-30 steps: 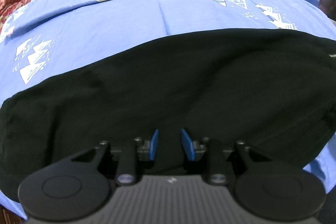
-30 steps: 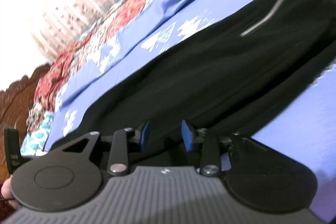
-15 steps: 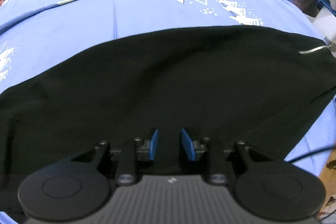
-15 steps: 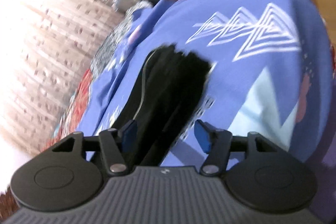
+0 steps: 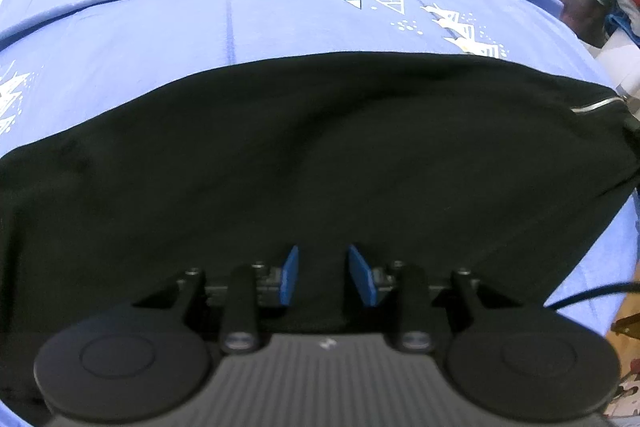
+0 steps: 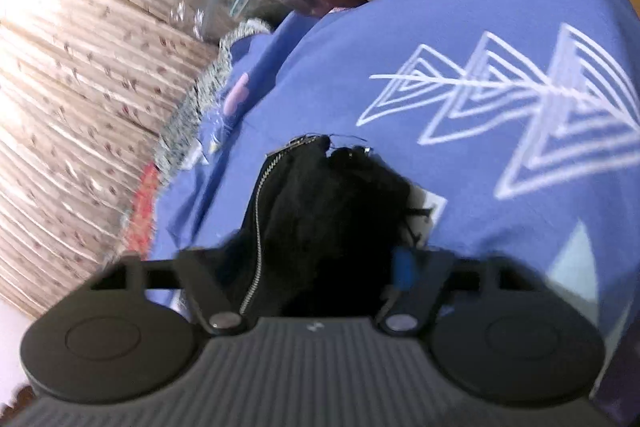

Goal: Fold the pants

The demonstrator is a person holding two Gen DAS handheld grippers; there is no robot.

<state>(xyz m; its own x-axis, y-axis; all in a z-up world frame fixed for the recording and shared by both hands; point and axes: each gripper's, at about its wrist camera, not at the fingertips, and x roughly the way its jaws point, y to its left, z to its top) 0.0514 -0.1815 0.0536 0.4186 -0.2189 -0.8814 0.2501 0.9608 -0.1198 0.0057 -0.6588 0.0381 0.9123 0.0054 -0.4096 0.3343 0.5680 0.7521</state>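
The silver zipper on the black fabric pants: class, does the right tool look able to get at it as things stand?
Probably yes. In the right wrist view the silver zipper runs along the bunched black fabric pants right by the right tool, whose jaws are closing around that fabric; nothing lies over it on the blue patterned bedsheet.

Black pants [image 5: 320, 155] across blue patterned bedsheet [image 5: 280, 23], left gripper [image 5: 323, 277] jaws opening over them.

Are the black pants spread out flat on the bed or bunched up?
Mostly spread: the black pants lie flat across the blue bedsheet, though the zipper end is bunched.
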